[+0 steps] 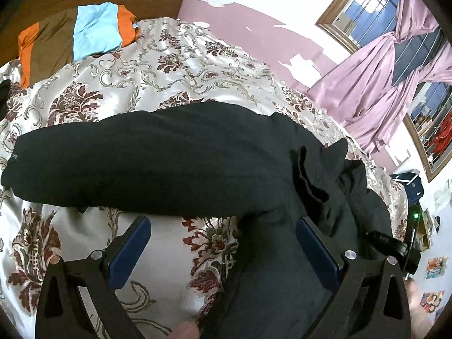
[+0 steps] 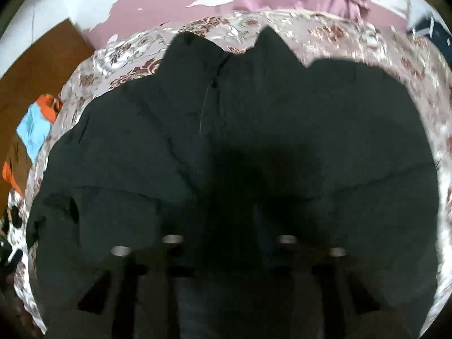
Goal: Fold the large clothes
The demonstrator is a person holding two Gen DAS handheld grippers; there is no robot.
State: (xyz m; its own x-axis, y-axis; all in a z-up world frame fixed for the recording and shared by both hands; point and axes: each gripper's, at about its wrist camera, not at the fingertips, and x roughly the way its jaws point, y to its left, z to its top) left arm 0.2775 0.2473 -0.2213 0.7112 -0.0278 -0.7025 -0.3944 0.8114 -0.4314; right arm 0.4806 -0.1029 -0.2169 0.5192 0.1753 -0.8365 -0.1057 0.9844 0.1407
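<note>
Left wrist: left gripper spread wide, empty, over the floral bedspread; black jacket lies across the bed just ahead. Right wrist: blurry, jacket fills view; right gripper grip state unreadable.

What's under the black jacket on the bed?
The black jacket lies on a floral bedspread, which shows all around its edges. Whatever sits beneath the jacket's middle is covered and cannot be seen.
</note>
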